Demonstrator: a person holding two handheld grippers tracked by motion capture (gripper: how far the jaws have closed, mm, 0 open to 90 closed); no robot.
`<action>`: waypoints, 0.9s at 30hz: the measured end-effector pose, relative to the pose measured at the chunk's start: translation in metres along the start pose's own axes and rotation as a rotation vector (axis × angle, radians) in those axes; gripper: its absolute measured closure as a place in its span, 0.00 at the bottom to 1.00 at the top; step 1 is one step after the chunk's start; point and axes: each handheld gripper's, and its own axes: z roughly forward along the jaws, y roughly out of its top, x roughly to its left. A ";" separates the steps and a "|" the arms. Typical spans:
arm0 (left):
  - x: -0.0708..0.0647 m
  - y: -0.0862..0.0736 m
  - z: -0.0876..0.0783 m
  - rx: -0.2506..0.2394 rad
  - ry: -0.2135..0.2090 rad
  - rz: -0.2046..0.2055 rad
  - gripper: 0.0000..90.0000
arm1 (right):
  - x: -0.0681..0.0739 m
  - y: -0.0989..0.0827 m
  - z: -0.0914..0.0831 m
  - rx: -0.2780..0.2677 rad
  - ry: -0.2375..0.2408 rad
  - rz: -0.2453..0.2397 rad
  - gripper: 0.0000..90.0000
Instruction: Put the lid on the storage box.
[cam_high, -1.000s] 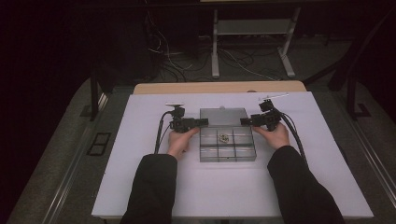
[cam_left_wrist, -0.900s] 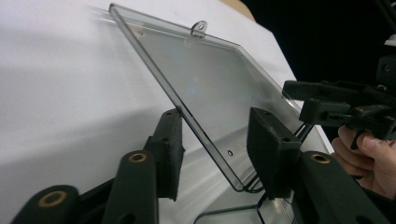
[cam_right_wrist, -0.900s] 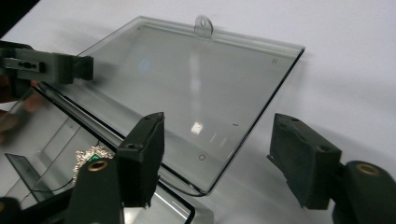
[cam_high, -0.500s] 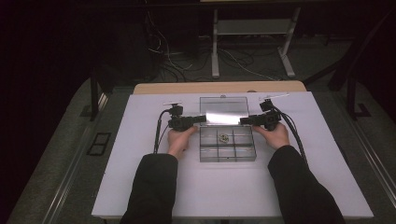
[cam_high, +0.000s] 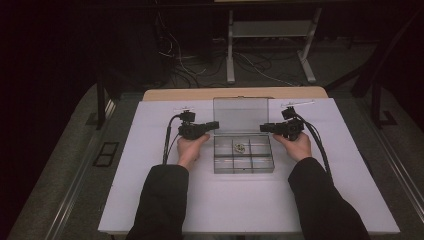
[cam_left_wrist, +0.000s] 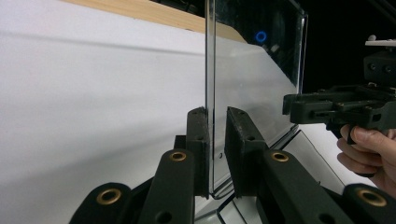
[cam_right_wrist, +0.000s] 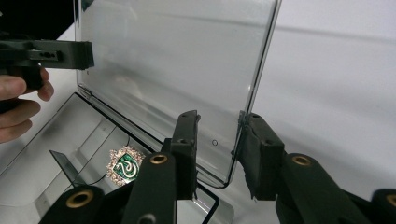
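Item: clear compartment box (cam_high: 243, 156), centred on the white surface (cam_high: 150, 200), with its hinged lid (cam_high: 241, 115) raised upright at the far side. Contents: one green-and-silver crest badge (cam_right_wrist: 125, 164) in a far-row compartment; the other cells look empty. Left gripper (cam_left_wrist: 217, 135): its fingers (cam_left_wrist: 198, 140) have just been closing and now pinch the lid's left edge. Right gripper (cam_right_wrist: 219, 140): its fingers (cam_right_wrist: 187, 135) have just been closing around the lid's right edge; one pad looks to touch, the inner one stands off with a gap. Risks: uneven hold could twist the thin lid or strain its hinge; a slip could drop the lid shut; a pull might lift or slide the light box and jolt the badge.
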 end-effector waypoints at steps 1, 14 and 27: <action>0.000 0.000 0.000 0.001 0.001 0.003 0.87 | -0.001 0.000 0.000 -0.003 0.005 -0.002 0.77; 0.001 0.017 0.010 -0.024 -0.013 -0.031 0.69 | -0.003 0.000 -0.001 -0.005 0.015 -0.012 0.78; -0.002 0.021 0.011 -0.033 -0.008 -0.004 0.80 | 0.001 0.005 0.003 -0.001 0.006 -0.036 0.68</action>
